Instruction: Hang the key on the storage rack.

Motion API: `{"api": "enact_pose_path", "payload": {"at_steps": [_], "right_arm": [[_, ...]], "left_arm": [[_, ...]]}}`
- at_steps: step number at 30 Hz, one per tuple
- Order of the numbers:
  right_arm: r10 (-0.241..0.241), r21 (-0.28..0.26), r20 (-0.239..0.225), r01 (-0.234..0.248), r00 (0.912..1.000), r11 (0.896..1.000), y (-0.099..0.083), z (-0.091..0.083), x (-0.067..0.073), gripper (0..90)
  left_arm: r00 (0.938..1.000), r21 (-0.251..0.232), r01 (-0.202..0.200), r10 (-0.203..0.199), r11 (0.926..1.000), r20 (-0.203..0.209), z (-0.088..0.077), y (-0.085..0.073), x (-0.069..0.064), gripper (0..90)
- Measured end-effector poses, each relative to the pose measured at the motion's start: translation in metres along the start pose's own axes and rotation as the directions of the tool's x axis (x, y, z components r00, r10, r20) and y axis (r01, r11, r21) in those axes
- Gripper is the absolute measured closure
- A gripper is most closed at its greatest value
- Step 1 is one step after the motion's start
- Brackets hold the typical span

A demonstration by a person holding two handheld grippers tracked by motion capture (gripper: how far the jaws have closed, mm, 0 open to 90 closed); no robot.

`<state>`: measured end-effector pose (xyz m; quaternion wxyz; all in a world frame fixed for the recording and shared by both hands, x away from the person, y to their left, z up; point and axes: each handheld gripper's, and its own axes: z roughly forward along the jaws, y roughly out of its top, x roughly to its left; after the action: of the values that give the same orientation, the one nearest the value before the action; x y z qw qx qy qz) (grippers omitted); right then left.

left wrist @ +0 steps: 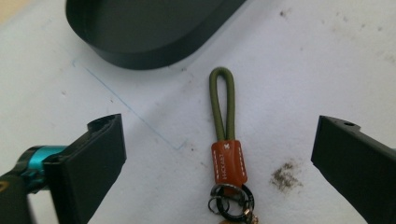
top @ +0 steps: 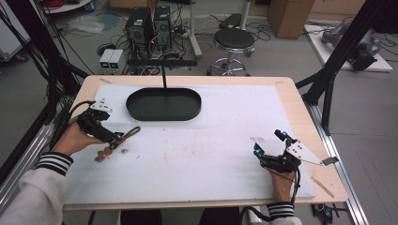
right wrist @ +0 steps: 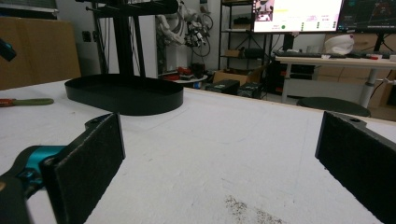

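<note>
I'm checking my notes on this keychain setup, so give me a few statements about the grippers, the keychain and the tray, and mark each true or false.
1. The left gripper is open, with the keychain lying between its jaws. True.
2. The keychain lies inside the black tray. False: it lies on the white table cover, outside the tray.
3. The right gripper is shut on a tool. False: it is open and holds nothing.
4. The keychain has a green cord loop and an orange tab. True.
</note>
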<state>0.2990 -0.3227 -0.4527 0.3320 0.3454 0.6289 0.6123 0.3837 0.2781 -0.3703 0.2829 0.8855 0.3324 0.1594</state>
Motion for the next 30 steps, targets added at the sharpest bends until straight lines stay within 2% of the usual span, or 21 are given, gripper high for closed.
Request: {"api": "enact_pose_path", "payload": {"at_steps": [4, 5, 11, 12, 20, 22, 23, 28, 29, 30], "right_arm": [[-0.001, 0.000, 0.001, 0.001, 1.0000, 1.000, 0.000, 0.000, 0.000, 0.4], [-0.002, -0.001, 0.001, 0.002, 1.0000, 1.000, 0.000, 0.000, 0.000, 0.4], [0.000, 0.000, 0.000, 0.000, 1.0000, 1.000, 0.000, 0.000, 0.000, 0.4], [0.005, 0.002, 0.001, -0.005, 1.0000, 1.000, 0.000, 0.000, 0.000, 0.4], [0.005, 0.001, 0.001, -0.005, 1.0000, 1.000, 0.000, 0.000, 0.000, 0.4], [0.006, 0.002, 0.001, -0.006, 1.0000, 1.000, 0.000, 0.000, 0.000, 0.4], [0.006, 0.002, 0.001, -0.006, 1.0000, 1.000, 0.000, 0.000, 0.000, 0.4], [0.007, 0.002, 0.000, -0.007, 1.0000, 1.000, 0.000, 0.000, 0.000, 0.4], [0.009, 0.003, 0.000, -0.009, 1.0000, 1.000, 0.000, 0.000, 0.000, 0.4], [0.006, 0.001, 0.000, -0.006, 1.0000, 1.000, 0.000, 0.000, 0.000, 0.4]], "left_arm": [[1.0000, 0.048, 0.000, 0.000, 0.9989, 0.003, 0.009, 0.001, 0.001, 7.1], [1.0000, 0.075, -0.003, 0.002, 0.9972, 0.009, 0.012, 0.001, 0.002, 7.8], [0.9996, 0.133, 0.013, -0.017, 0.9911, 0.023, 0.021, 0.001, 0.003, 12.0], [0.9992, 0.145, 0.022, -0.026, 0.9892, 0.031, 0.023, 0.001, 0.003, 13.3], [0.9987, 0.222, 0.012, -0.022, 0.9751, 0.045, 0.034, 0.000, 0.003, 18.5], [0.9986, 0.242, 0.014, -0.026, 0.9701, 0.046, 0.036, -0.001, 0.002, 22.5], [0.9986, 0.264, 0.006, -0.020, 0.9644, 0.049, 0.038, 0.000, 0.001, 23.3], [0.9982, 0.281, 0.001, -0.018, 0.9597, 0.057, 0.040, 0.003, 0.000, 29.1], [0.9980, 0.289, 0.008, -0.026, 0.9572, 0.057, 0.041, 0.004, -0.001, 30.8], [0.9981, 0.308, 0.003, -0.021, 0.9515, 0.057, 0.043, 0.005, -0.001, 32.1]]}}
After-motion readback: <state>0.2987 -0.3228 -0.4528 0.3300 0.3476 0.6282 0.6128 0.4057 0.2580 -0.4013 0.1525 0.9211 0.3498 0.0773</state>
